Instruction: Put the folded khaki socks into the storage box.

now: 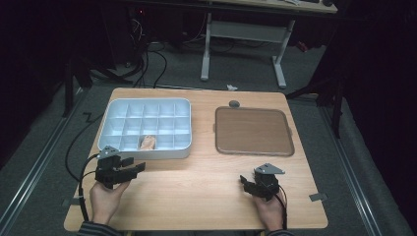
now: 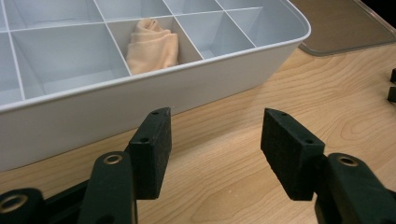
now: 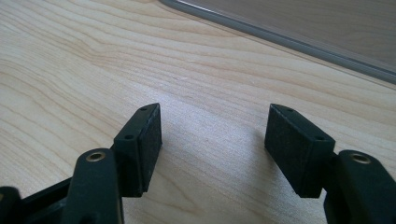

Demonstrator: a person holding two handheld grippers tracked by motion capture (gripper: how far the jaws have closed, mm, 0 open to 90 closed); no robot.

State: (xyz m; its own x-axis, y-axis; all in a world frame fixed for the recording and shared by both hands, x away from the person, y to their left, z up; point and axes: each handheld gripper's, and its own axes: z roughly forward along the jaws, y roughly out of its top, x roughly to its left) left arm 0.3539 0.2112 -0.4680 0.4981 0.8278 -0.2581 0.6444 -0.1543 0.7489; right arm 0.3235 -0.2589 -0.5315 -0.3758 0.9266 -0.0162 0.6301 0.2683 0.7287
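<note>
In the left gripper view the white divided tray [image 2: 224, 79] runs off the top and left edges, so its far compartments are cut away. A peach cloth [image 2: 153, 46] sits partly behind the tray's near wall; its lower part is hidden. The brown tray [image 3: 299, 23] is clipped by the right gripper view's top edge. In the high view a small grey object [image 1: 234, 103] at the table's far edge, possibly a cap, is too small to tell.

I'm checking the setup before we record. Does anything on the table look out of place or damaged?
Nothing stands out. The white divided bin sits square on the table, with one folded peach cloth tucked in a front compartment. The brown tray lies flat and bare. Both grippers are open, holding nothing.
</note>
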